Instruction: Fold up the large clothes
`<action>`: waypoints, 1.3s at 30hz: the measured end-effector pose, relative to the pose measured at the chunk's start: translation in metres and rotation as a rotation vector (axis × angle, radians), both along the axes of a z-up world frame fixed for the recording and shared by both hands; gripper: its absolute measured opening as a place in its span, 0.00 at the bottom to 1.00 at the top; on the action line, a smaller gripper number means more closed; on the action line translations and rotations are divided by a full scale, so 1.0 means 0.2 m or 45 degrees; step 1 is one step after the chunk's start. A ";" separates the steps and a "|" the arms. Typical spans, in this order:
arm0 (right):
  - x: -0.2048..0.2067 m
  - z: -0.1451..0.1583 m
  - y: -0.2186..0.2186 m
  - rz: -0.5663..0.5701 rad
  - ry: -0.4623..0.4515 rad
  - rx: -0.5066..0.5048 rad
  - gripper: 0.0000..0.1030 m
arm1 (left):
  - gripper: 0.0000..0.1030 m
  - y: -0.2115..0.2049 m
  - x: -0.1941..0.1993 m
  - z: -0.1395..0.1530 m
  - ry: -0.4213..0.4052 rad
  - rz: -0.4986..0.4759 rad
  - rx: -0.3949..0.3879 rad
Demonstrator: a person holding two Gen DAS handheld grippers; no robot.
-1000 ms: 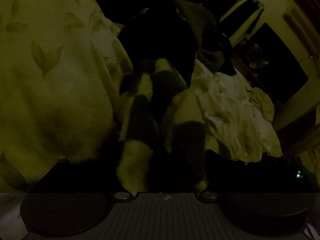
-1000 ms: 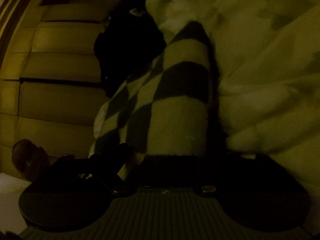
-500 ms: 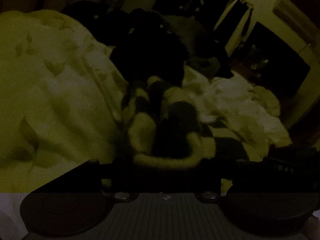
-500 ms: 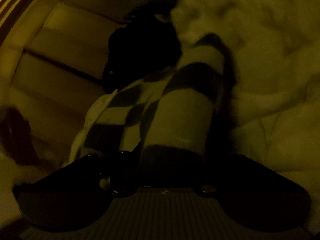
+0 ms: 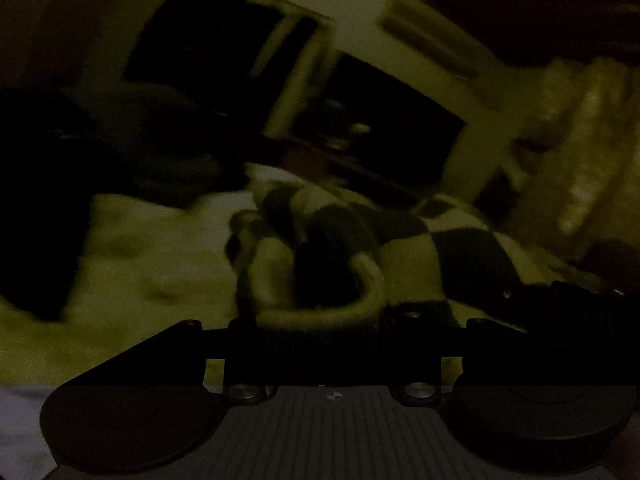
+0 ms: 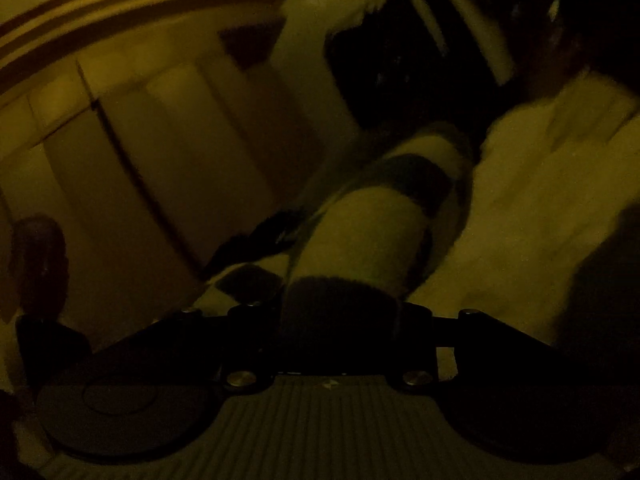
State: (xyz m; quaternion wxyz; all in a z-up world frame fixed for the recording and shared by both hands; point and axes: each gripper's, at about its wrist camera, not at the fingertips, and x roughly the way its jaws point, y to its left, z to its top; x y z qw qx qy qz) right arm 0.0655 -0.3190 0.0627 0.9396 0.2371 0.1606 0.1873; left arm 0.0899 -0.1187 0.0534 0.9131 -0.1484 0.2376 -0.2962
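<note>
Checkered garment [image 5: 400,248]: plush, bunched, lower centre of both wrist views, over a pale leaf-print bedspread [image 5: 132,256].
Left gripper [image 5: 320,320]: clamped on a rolled edge.
Right gripper [image 6: 340,312]: jaws closing on a dark square.
Progress: early; picked up, no fold visible.
Change: both views now tilt toward walls and window [image 5: 380,120]; garment raised.

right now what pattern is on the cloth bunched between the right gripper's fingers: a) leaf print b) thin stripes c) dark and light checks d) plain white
c: the cloth running up from the right gripper, whose jaws are closing on it, shows big dark and light squares.
</note>
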 end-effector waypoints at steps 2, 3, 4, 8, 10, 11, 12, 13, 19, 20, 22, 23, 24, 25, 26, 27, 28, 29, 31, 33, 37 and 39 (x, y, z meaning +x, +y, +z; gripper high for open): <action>-0.04 0.04 -0.20 -0.104 -0.014 -0.041 0.41 | 1.00 -0.21 0.03 -0.02 0.024 -0.083 -0.013; -0.08 0.04 -0.29 -0.144 -0.011 -0.063 0.42 | 1.00 -0.33 0.04 -0.05 0.034 -0.130 -0.014; -0.12 0.03 -0.39 -0.195 -0.007 -0.088 0.42 | 1.00 -0.42 0.05 -0.09 0.056 -0.169 -0.015; -0.17 -0.19 -0.70 -0.365 0.113 -0.119 0.43 | 1.00 -0.72 0.12 -0.36 0.226 -0.223 0.010; -0.17 -0.41 -0.86 -0.375 0.169 0.048 0.47 | 1.00 -0.73 0.11 -0.47 0.246 -0.210 -0.021; -0.20 -0.50 -0.93 -0.360 0.141 0.187 0.47 | 1.00 -0.72 0.11 -0.51 0.259 -0.222 -0.049; -0.21 -0.57 -0.98 -0.348 0.122 0.328 0.45 | 1.00 -0.69 0.12 -0.52 0.275 -0.229 -0.060; -0.22 -0.60 -1.02 -0.340 0.112 0.423 0.45 | 1.00 -0.67 0.13 -0.53 0.296 -0.234 -0.065; -0.21 -0.60 -1.03 -0.331 0.085 0.397 0.47 | 1.00 -0.62 0.02 -0.45 0.253 -0.190 0.051; -0.24 -0.61 -1.05 -0.330 0.078 0.400 0.48 | 1.00 -0.60 0.00 -0.44 0.230 -0.179 0.086; -0.25 -0.61 -1.06 -0.329 0.067 0.428 0.50 | 1.00 -0.56 -0.05 -0.43 0.176 -0.140 0.158; -0.27 -0.61 -1.07 -0.327 0.059 0.437 0.52 | 1.00 -0.53 -0.08 -0.41 0.135 -0.121 0.192; -0.27 -0.61 -1.09 -0.328 0.052 0.446 0.55 | 1.00 -0.50 -0.12 -0.40 0.077 -0.089 0.248; -0.28 -0.61 -1.08 -0.340 0.047 0.451 0.55 | 1.00 -0.48 -0.14 -0.39 0.037 -0.059 0.303; -0.31 -0.61 -1.07 -0.363 0.043 0.453 0.57 | 1.00 -0.45 -0.17 -0.37 -0.012 -0.004 0.393; -0.34 -0.60 -1.06 -0.393 0.039 0.462 0.59 | 1.00 -0.43 -0.19 -0.35 -0.053 0.029 0.453; -0.39 -0.59 -1.04 -0.431 0.032 0.475 0.61 | 1.00 -0.41 -0.22 -0.33 -0.093 0.066 0.506; -0.44 -0.58 -1.02 -0.489 0.025 0.471 0.69 | 1.00 -0.40 -0.24 -0.31 -0.116 0.089 0.540; -0.53 -0.53 -0.95 -0.616 0.031 0.393 0.84 | 1.00 -0.40 -0.30 -0.26 -0.144 0.121 0.626; -0.61 -0.45 -0.85 -0.740 0.072 0.251 0.89 | 1.00 -0.41 -0.34 -0.20 -0.166 0.094 0.659; -0.70 -0.24 -0.66 -0.848 0.123 0.027 1.00 | 1.00 -0.44 -0.40 -0.12 -0.133 0.036 0.667; -0.69 -0.13 -0.58 -0.843 0.179 -0.072 0.99 | 1.00 -0.46 -0.39 -0.09 -0.074 0.045 0.707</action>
